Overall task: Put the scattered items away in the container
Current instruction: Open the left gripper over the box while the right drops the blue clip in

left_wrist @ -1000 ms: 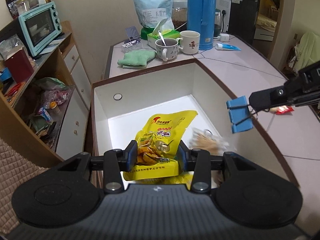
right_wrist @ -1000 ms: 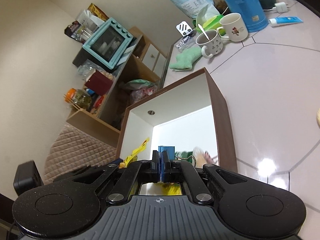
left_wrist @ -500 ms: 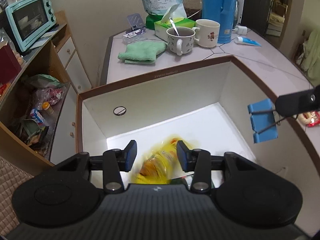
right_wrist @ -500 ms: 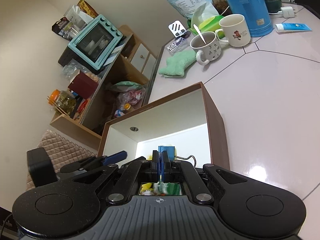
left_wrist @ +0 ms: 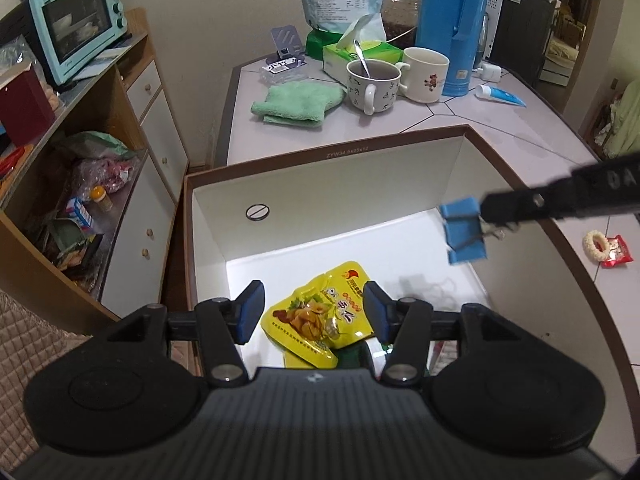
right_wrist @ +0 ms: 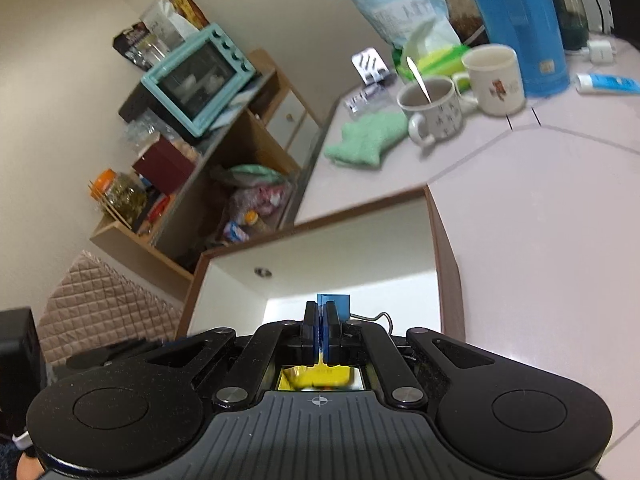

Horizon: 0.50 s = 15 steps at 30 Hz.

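The left gripper (left_wrist: pixel 311 312) hangs over the near end of the brown-rimmed white box (left_wrist: pixel 320 156), its blue-padded fingers (left_wrist: pixel 250 310) spread wide with nothing between them. Straight below that gap the yellow snack pouch (left_wrist: pixel 320 316) lies flat on the box floor, toward the near edge, with a bit of green and white packaging showing beside it under the gripper body. The right gripper (right_wrist: pixel 320 320) reaches in from the right side of the box, its fingers pinched tight on the wire handle of a blue binder clip (left_wrist: pixel 464 236), which hangs in the air above the floor near the right wall, touching nothing else; its shadow falls on the white floor underneath. Out on the countertop (left_wrist: pixel 520 136), past the right rim of the box, a small cream ring (left_wrist: pixel 595 243) and a red-and-white packet (left_wrist: pixel 618 251) lie just beside each other. At the far end of the countertop stand two mugs (left_wrist: pixel 374 86), one with a spoon in it, a folded green cloth (left_wrist: pixel 298 103), a tissue box (left_wrist: pixel 362 54), a tall blue thermos (left_wrist: pixel 456 26) and a small tube (left_wrist: pixel 500 95). A mint toaster oven (left_wrist: pixel 76 18) sits on the wooden shelf unit to the left.
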Available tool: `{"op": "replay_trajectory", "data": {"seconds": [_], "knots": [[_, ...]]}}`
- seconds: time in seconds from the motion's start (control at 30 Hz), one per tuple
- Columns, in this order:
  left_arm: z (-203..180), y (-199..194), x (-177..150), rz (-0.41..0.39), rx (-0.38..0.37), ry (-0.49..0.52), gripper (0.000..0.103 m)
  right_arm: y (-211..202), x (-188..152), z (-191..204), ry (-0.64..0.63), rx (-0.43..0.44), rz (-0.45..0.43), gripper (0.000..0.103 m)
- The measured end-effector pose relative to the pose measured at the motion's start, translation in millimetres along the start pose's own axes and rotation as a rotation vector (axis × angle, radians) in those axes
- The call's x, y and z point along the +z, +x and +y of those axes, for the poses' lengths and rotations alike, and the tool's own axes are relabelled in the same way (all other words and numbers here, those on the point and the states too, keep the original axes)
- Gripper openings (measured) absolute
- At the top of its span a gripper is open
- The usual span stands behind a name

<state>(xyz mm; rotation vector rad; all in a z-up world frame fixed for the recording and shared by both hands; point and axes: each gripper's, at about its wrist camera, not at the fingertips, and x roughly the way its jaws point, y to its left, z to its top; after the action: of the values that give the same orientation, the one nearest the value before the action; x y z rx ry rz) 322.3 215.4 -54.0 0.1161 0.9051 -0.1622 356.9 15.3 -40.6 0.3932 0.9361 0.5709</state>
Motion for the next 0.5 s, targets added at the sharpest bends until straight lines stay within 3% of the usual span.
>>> {"op": "replay_trajectory", "data": {"seconds": [0.23, 0.3, 0.33, 0.5], "knots": [[1.6, -9.9, -3.0, 0.003, -0.001, -0.019, 0.052, 2.5, 8.6, 3.2, -0.037, 0.007, -0.037, 0.001], [0.9, -12.3, -3.5, 0.003, -0.002, -0.020, 0.052, 2.2, 10.2, 3.5, -0.040, 0.011, -0.037, 0.051], [0.3, -13.5, -3.9, 0.002, -0.003, -0.020, 0.052, 0.4, 10.2, 4.7, -0.046, 0.005, -0.050, 0.090], [-2.7, -20.4, -5.2, 0.002, -0.004, -0.021, 0.052, -7.0, 11.0, 8.7, -0.058, -0.021, -0.060, 0.090]]}}
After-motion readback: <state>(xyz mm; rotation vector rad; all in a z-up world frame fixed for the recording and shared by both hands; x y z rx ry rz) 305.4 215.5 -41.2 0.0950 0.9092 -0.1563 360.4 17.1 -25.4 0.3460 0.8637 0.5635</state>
